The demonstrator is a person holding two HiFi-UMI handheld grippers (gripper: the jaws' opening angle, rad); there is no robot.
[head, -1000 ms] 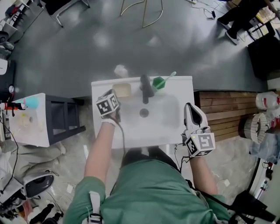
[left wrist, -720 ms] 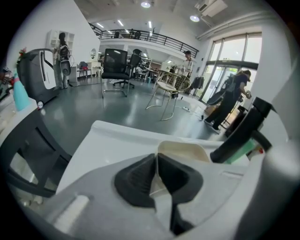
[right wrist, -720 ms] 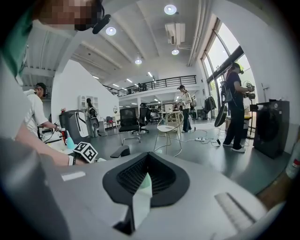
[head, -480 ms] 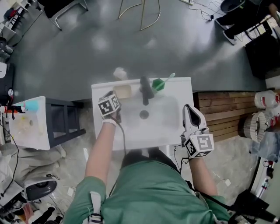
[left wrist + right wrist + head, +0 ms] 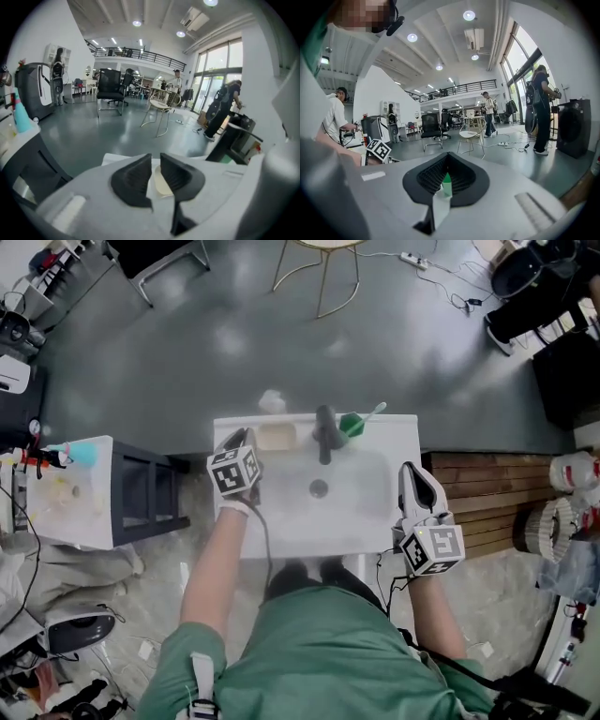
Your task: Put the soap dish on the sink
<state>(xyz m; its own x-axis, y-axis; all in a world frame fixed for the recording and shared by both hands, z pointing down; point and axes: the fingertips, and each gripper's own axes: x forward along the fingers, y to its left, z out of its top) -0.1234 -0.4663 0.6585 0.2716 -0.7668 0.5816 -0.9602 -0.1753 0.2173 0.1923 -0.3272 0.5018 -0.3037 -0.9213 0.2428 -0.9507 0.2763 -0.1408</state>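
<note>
Two grippers in frame. Head view: soap dish (image 5: 277, 436), pale cream, rounded oblong, sits on sink (image 5: 375, 512) back ledge, just left of black tap (image 5: 324, 434); contents too blurred to tell. L gripper (image 5: 240, 440) just beside dish; contact unclear from above. L gripper view: jaws narrowly apart, dish edge seen thru gap, nothing clamped. R gripper (image 5: 412, 471) at sink's right rim. R gripper view: ribbed black pads (image 5: 426, 176) closed tip to tip, empty. Green cup (image 5: 351, 424) right of tap.
</note>
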